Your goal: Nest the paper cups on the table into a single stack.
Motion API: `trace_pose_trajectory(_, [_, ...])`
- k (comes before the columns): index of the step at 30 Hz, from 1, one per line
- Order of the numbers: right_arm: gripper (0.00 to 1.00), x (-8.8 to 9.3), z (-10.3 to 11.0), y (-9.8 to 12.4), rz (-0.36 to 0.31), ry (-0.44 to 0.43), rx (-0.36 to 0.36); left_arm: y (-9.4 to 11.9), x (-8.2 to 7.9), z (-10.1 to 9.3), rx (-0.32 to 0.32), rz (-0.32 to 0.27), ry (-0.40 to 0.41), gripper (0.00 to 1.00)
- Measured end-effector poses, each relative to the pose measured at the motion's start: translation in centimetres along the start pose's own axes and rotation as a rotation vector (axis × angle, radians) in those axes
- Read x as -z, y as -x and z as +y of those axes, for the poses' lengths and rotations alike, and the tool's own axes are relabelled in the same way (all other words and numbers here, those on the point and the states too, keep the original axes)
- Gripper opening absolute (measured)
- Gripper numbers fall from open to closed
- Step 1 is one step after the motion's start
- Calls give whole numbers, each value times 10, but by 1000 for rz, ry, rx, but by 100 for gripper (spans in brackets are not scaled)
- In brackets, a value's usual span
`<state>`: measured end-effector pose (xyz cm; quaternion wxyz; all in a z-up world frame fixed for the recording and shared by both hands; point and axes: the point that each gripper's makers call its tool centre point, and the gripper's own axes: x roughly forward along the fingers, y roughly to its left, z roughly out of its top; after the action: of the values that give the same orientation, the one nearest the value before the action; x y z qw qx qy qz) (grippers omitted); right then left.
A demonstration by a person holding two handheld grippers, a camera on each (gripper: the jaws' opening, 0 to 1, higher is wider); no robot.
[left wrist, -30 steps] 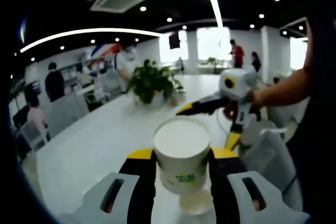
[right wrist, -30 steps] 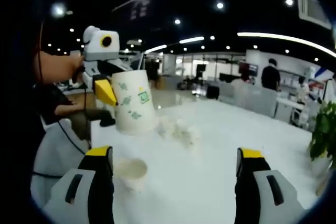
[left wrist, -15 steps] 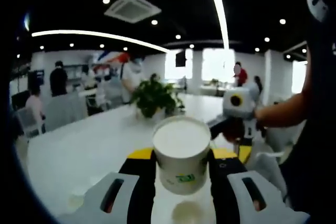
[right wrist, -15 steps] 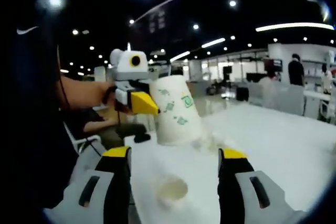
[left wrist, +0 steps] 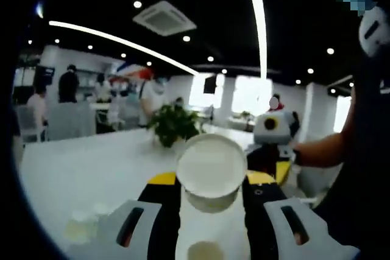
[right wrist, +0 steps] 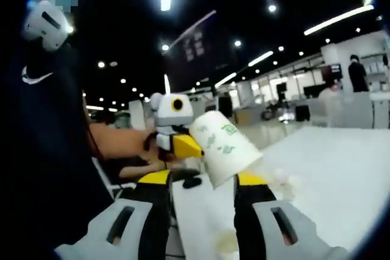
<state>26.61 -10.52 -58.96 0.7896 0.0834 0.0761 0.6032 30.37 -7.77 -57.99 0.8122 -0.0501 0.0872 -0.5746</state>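
Left gripper (left wrist: 210, 190) clamps paper cup (left wrist: 211, 172) aloft, mouth toward camera, likely for nesting; right gripper (right wrist: 203, 188) narrowed, holding nothing; another cup (left wrist: 205, 251) below on table (left wrist: 79, 175).

matt white paper cup (left wrist: 210, 172), smooth glossy white table (left wrist: 79, 172)

Potted plant (left wrist: 173, 125), ceiling lights (left wrist: 258, 19).

A long white table (left wrist: 79, 168) bears a potted plant (left wrist: 172, 125) and scattered paper cups (left wrist: 205, 251).
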Motion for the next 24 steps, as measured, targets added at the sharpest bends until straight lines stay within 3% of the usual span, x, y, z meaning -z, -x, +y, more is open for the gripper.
trace_pose_trajectory(7, [18,-20,13,3,-64,-54,-71,10,6,-17,107,17,42,38])
trace_pose_trajectory(15, [9,-34,23,1,-76,-34,-106,15,11,-23,129,47,28,37])
trace_pose_trajectory(19, [1,-33,29,-1,-52,-9,-125,15,15,-27,134,68,10,34])
trace_pose_trajectory(24, [0,-31,35,-1,-42,-20,-144,15,18,-26,113,89,-8,27])
